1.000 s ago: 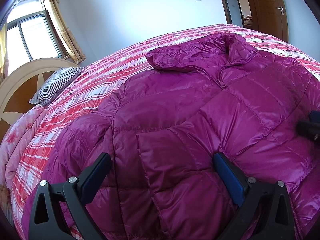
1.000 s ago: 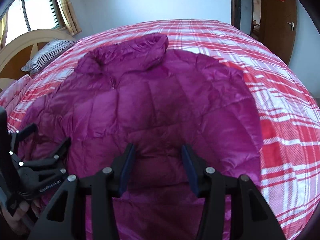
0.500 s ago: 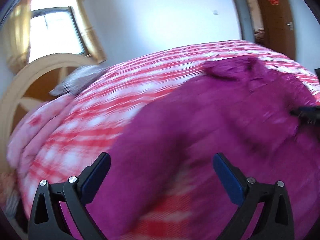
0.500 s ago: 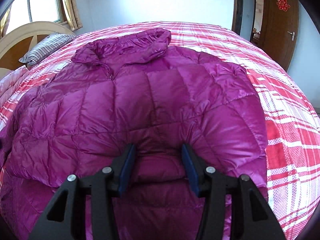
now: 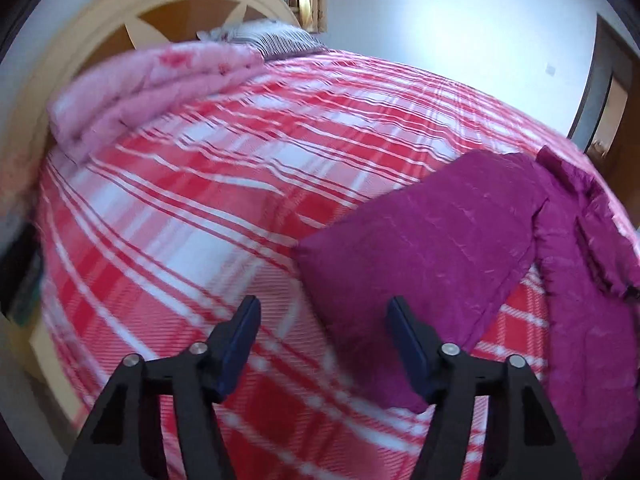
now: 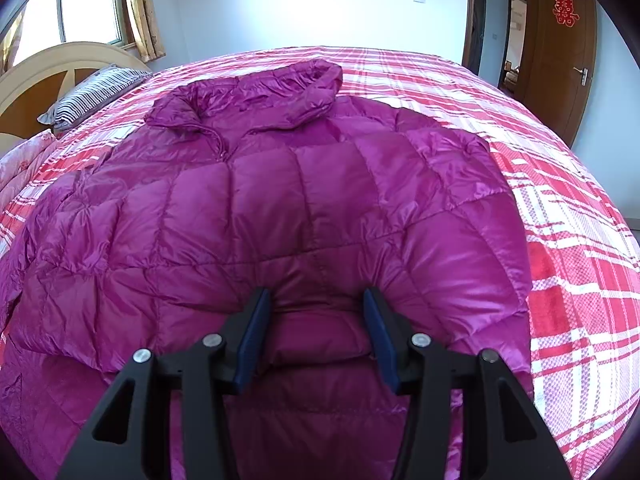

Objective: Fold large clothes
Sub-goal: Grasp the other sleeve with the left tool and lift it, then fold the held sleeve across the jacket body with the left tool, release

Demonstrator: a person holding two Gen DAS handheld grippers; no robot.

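A magenta quilted down jacket (image 6: 280,200) lies front up on the red plaid bed (image 6: 568,240), collar toward the far side. My right gripper (image 6: 316,300) is shut on a puffy fold of the jacket's near hem, which bulges between its blue pads. In the left wrist view one sleeve (image 5: 420,248) stretches out over the plaid sheet (image 5: 200,208) toward the camera. My left gripper (image 5: 323,308) hovers at the sleeve's end with its jaws closing. The cuff edge lies partly between them, near the right finger, and the pads are not pressing on it.
A folded pink floral quilt (image 5: 152,76) and a striped pillow (image 5: 276,38) lie by the cream headboard (image 5: 168,4) at the bed's head. A wooden door (image 6: 560,60) and a doorway stand at the far right. Bare plaid sheet spreads left of the sleeve.
My left gripper swept left off the jacket's body to the sleeve end, rolled, and its jaws narrowed. It left the right wrist view. The right gripper kept its hold and place.
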